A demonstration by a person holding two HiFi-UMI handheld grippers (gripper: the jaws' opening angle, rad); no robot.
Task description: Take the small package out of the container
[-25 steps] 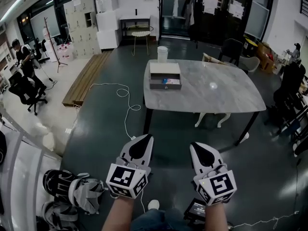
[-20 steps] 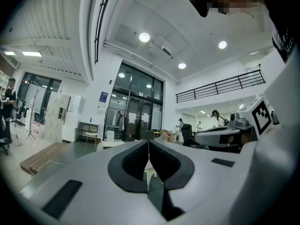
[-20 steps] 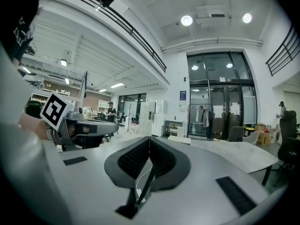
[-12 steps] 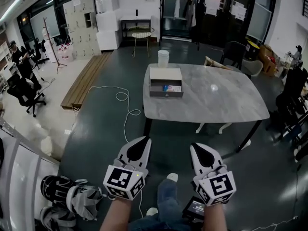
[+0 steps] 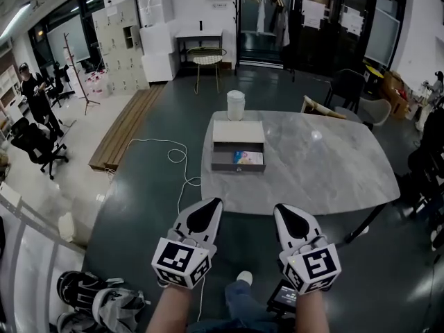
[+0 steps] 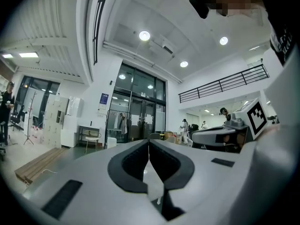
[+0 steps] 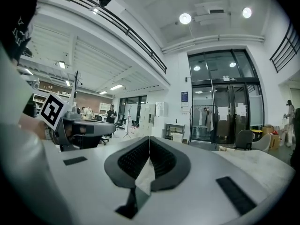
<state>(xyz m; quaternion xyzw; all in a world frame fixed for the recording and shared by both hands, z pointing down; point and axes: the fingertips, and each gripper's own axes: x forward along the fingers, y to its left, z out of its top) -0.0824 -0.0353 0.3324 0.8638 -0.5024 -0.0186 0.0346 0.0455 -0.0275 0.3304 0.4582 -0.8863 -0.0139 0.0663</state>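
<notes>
A grey open drawer box (image 5: pixel 238 151) stands on the near left part of a grey marble table (image 5: pixel 326 165). A small blue and pink package (image 5: pixel 249 158) lies in its pulled-out drawer. My left gripper (image 5: pixel 214 201) and right gripper (image 5: pixel 280 207) hang side by side in front of the table, well short of the box and above the floor. Both are shut with nothing between the jaws. In the left gripper view the left gripper (image 6: pixel 148 141) points level across the room, and the right gripper (image 7: pixel 149 138) does the same in its own view.
A white bucket (image 5: pixel 236 105) stands at the table's far edge. A white cable (image 5: pixel 182 168) runs over the dark floor left of the table. Bags (image 5: pixel 104 302) lie at the lower left. Chairs, lockers and a person (image 5: pixel 33 96) are farther off.
The table and drawer box have come nearer and lower in the head view as the person walks toward them. Both grippers keep their place and stay shut.
</notes>
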